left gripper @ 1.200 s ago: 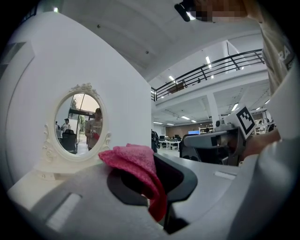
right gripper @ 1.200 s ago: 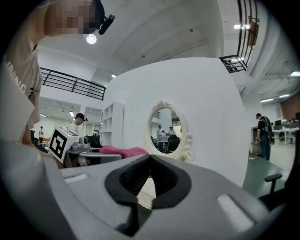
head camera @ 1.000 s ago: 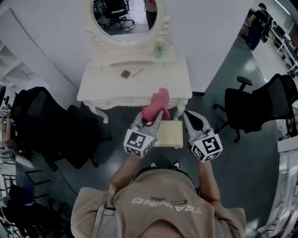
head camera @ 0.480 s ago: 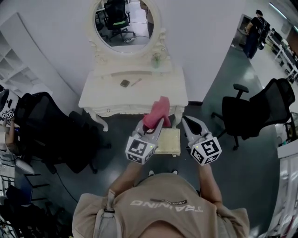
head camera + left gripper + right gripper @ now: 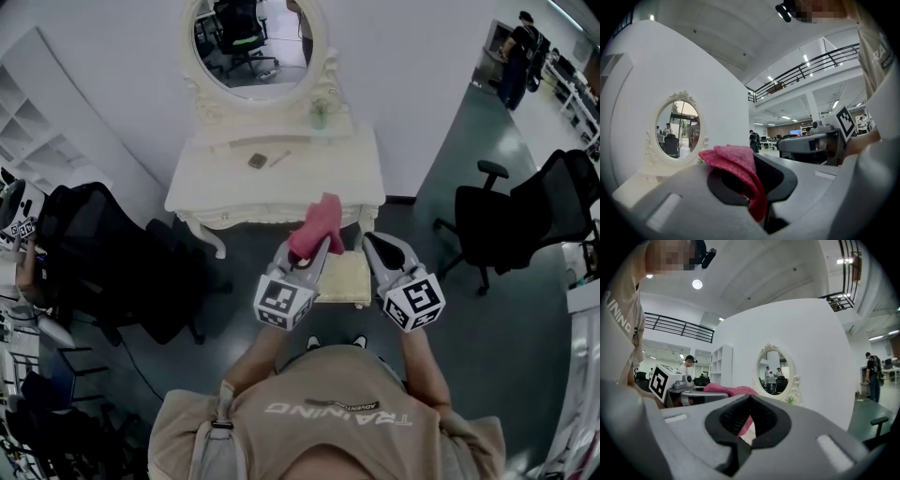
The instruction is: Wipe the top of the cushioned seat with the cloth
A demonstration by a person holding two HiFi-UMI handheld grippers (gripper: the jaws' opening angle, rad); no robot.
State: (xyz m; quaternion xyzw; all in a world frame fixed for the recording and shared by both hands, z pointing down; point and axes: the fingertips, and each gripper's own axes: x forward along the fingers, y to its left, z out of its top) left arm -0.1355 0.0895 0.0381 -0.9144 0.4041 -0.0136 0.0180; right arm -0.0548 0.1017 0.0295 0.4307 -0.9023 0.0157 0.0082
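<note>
The cushioned seat (image 5: 343, 277) is a cream square stool on the floor in front of the vanity table, seen between my two grippers in the head view. My left gripper (image 5: 319, 242) is shut on a pink cloth (image 5: 317, 223), which bunches up above its tips, over the seat's far left corner. In the left gripper view the cloth (image 5: 733, 161) drapes over the jaws of that gripper (image 5: 754, 165). My right gripper (image 5: 369, 241) hangs over the seat's right edge, shut and holding nothing. Its own view shows the jaws (image 5: 750, 398) meeting, with the cloth (image 5: 726, 390) beyond.
A white vanity table (image 5: 281, 178) with an oval mirror (image 5: 258, 42) and small items stands just beyond the seat. Black office chairs stand at the left (image 5: 94, 253) and right (image 5: 525, 220). A person (image 5: 517, 58) stands far off at the upper right.
Both grippers stay almost where they were, the left still holding the cloth. The head view has shifted slightly, so the table and seat sit a little lower and to the right.
</note>
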